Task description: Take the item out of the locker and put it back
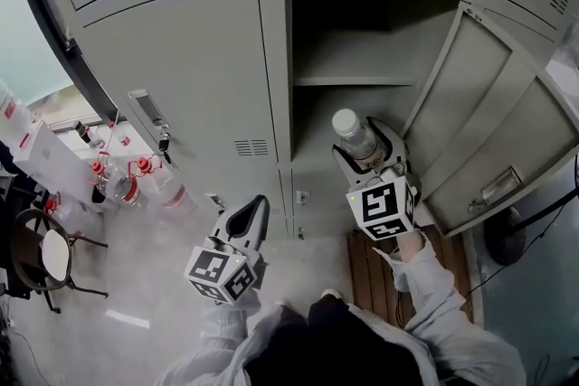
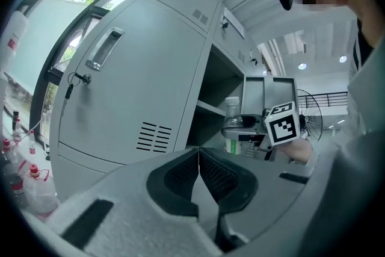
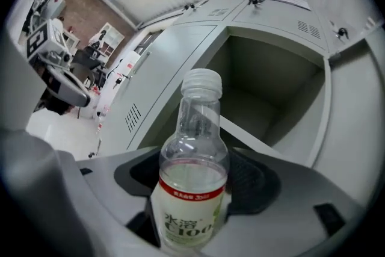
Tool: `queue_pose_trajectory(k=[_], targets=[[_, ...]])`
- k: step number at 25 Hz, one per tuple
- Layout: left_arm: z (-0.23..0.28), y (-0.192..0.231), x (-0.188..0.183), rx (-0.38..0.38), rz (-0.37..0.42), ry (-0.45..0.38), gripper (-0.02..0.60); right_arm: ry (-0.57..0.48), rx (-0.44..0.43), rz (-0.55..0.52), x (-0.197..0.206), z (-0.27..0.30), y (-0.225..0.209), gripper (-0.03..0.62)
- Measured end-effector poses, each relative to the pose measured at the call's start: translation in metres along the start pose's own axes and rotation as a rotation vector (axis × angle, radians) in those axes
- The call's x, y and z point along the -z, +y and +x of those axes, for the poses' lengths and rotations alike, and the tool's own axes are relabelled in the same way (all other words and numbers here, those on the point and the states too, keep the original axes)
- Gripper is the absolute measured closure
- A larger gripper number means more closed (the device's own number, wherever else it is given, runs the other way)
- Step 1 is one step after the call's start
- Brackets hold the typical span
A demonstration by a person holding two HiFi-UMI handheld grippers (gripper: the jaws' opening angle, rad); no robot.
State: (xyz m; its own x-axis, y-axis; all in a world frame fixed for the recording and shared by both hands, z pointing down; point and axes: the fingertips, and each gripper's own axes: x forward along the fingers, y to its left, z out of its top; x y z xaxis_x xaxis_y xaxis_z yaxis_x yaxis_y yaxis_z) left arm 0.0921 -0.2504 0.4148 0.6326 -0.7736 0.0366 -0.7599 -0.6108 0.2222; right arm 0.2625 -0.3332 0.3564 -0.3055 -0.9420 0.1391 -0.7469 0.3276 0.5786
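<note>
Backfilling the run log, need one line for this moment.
right tool: shut on bottle, upright | left tool: shut, empty | locker: door open, bottle held before opening

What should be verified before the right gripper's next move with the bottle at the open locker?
1. Grip on the bottle: ok, the right gripper has its fingers pressed on both sides.
2. Bottle upright, cap on: ok.
3. The locker door swung open: ok.
4. Space under the shelf free: cannot tell, partly hidden by the bottle.
5. The left gripper out of the way: ok, shut, empty, in front of the closed neighbouring door.
</note>
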Motion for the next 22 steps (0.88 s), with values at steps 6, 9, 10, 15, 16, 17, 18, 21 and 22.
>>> queue_pose_trajectory(k=[6,9,10,15,16,17,18,21,22], targets=[[-0.011,0.012,-0.001,-0.046,0.006,-0.001,0.572,0.048,-0.011,-0.212,0.005,0.046,0.009,0.272],[-0.017,0.018,0.001,-0.068,0.005,0.003,0.572,0.076,-0.016,-0.255,0.014,0.070,0.010,0.272],[-0.018,0.020,0.001,-0.078,0.005,0.004,0.572,0.086,-0.019,-0.270,0.017,0.078,0.010,0.272],[-0.027,0.033,0.000,-0.132,0.000,-0.003,0.572,0.129,-0.023,-0.353,0.031,0.116,0.006,0.272],[-0.029,0.036,-0.001,-0.140,0.001,-0.004,0.572,0.131,-0.022,-0.352,0.032,0.122,0.004,0.272],[-0.031,0.038,-0.002,-0.149,0.002,-0.004,0.572,0.130,-0.020,-0.345,0.031,0.129,0.002,0.272],[-0.032,0.040,-0.002,-0.157,0.003,-0.005,0.572,0.123,-0.021,-0.327,0.029,0.135,0.000,0.272],[-0.035,0.045,-0.004,-0.178,0.001,-0.013,0.572,0.071,-0.038,-0.198,0.016,0.152,-0.005,0.272],[-0.036,0.046,-0.005,-0.184,0.001,-0.015,0.572,0.048,-0.052,-0.130,0.010,0.156,-0.006,0.272]])
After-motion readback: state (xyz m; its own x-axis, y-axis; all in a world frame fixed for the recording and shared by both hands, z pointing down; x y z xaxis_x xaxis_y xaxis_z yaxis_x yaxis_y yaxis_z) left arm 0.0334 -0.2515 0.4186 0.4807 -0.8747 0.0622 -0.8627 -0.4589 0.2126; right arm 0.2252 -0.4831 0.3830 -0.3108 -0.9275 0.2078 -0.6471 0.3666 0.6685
